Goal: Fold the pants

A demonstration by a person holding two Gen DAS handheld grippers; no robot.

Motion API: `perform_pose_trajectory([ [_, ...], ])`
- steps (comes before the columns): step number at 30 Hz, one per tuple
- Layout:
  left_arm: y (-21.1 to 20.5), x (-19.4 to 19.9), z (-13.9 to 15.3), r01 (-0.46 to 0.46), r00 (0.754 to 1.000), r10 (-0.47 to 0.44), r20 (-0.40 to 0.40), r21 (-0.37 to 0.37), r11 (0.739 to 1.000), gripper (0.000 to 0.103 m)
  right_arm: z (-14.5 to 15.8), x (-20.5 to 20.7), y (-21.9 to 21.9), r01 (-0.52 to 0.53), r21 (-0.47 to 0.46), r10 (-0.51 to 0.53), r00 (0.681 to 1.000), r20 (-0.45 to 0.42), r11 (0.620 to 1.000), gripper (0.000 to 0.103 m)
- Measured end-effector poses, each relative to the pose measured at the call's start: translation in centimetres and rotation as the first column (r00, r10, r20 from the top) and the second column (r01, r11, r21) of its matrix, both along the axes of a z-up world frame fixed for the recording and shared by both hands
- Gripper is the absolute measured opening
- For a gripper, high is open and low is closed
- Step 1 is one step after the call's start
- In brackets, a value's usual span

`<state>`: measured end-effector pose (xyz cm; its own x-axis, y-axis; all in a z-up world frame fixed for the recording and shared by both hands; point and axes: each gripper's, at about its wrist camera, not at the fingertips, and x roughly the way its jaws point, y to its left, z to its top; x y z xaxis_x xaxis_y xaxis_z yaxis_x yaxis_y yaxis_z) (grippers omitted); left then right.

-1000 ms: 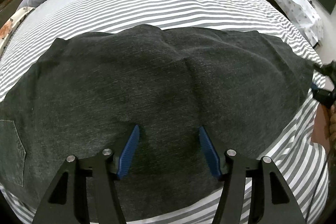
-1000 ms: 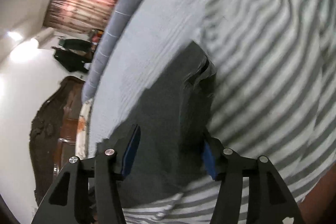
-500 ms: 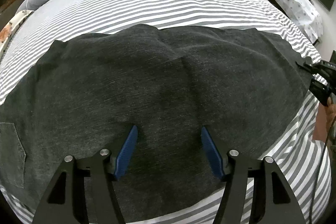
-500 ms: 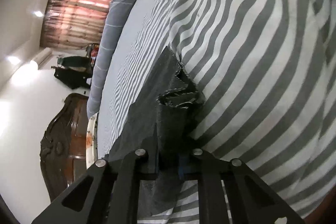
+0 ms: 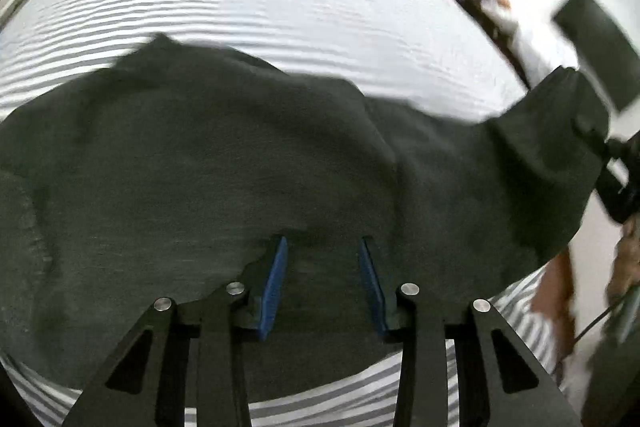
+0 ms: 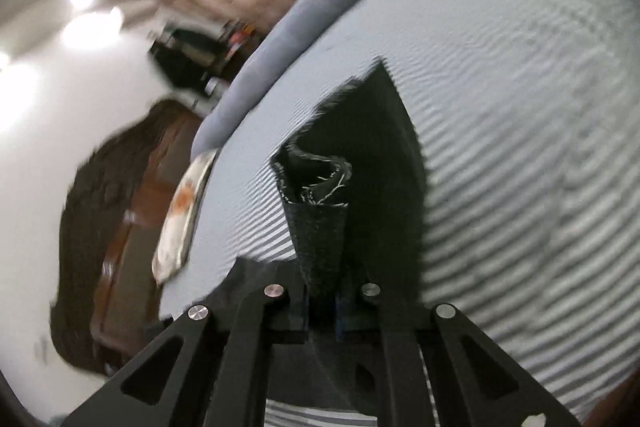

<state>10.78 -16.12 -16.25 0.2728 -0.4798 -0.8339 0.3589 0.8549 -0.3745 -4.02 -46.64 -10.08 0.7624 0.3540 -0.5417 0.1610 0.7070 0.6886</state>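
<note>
Writing: no brand, tag or lettering I can read anywhere, both views are pretty smeared.
Pants: the dark charcoal pants (image 5: 208, 163) lie across the striped bedsheet (image 5: 280, 11), covering most of its near side and stopping just short of the near edge.
Left gripper: the left gripper (image 5: 323, 285) sits right over the pants near their closest edge, blue pads spread apart with fabric showing between them. Can't tell if the tips touch the cloth.
Right gripper: the right gripper (image 6: 320, 307) is pinched tight on a bunched strip of the pants (image 6: 320, 239), frayed hem sticking up just past the tips.
Long axis: runs left to right along the bed's near edge in the left view, with the right end lifted off the sheet, probably the leg end.
Background: a grey bolster pillow (image 6: 304, 23) lies along the far edge.
</note>
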Motion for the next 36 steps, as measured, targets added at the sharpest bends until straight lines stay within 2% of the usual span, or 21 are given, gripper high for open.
perform_pose_trajectory([
  [6, 7.4, 0.9, 2.4, -0.112, 0.993, 0.114, 0.039, -0.048, 0.992, 0.038, 0.6, 5.8, 10.2, -0.217, -0.090, 0.213, 0.976, -0.051, 0.972, 0.009],
  [11, 11.0, 0.7, 2.4, -0.159, 0.986, 0.162, 0.051, -0.054, 0.986, 0.038, -2.3, 8.3, 18.2, -0.365, -0.114, 0.349, 0.927, -0.138, 0.924, 0.010],
  [13, 12.2, 0.6, 2.0, -0.174, 0.984, 0.176, 0.037, -0.064, 0.983, 0.038, -3.8, 8.8, 20.8, -0.409, -0.128, 0.384, 0.905, -0.185, 0.903, 0.013],
  [17, 13.7, 0.4, 1.2, -0.191, 0.981, 0.193, 0.009, -0.090, 0.977, 0.039, -6.2, 8.5, 24.2, -0.454, -0.155, 0.404, 0.874, -0.270, 0.878, 0.032],
  [19, 14.8, 0.4, 1.2, -0.197, 0.980, 0.197, -0.011, -0.108, 0.974, 0.039, -6.6, 7.7, 24.9, -0.460, -0.138, 0.412, 0.869, -0.275, 0.877, 0.035],
  [21, 15.2, 0.5, 0.8, -0.205, 0.979, 0.201, -0.040, -0.141, 0.969, 0.040, -6.6, 6.4, 25.3, -0.458, -0.147, 0.410, 0.871, -0.270, 0.876, 0.046],
  [24, 15.4, 0.4, 0.3, -0.206, 0.978, 0.195, -0.079, -0.178, 0.962, 0.041, -6.7, 3.8, 25.3, -0.449, -0.134, 0.406, 0.876, -0.259, 0.883, 0.051],
  [29, 14.3, 0.9, 0.0, -0.166, 0.983, 0.145, -0.115, -0.211, 0.963, 0.041, -9.1, 0.4, 23.4, -0.376, -0.013, 0.358, 0.893, -0.273, 0.927, 0.052],
  [34, 11.8, 1.3, -0.6, -0.116, 0.983, 0.079, -0.163, -0.232, 0.966, 0.045, -11.4, -0.6, 20.7, -0.248, 0.117, 0.272, 0.916, -0.296, 0.962, 0.052],
  [36, 10.7, 2.1, -1.5, -0.117, 0.976, 0.068, -0.207, -0.234, 0.965, 0.046, -11.7, -0.6, 20.0, -0.222, 0.125, 0.250, 0.921, -0.298, 0.967, 0.052],
])
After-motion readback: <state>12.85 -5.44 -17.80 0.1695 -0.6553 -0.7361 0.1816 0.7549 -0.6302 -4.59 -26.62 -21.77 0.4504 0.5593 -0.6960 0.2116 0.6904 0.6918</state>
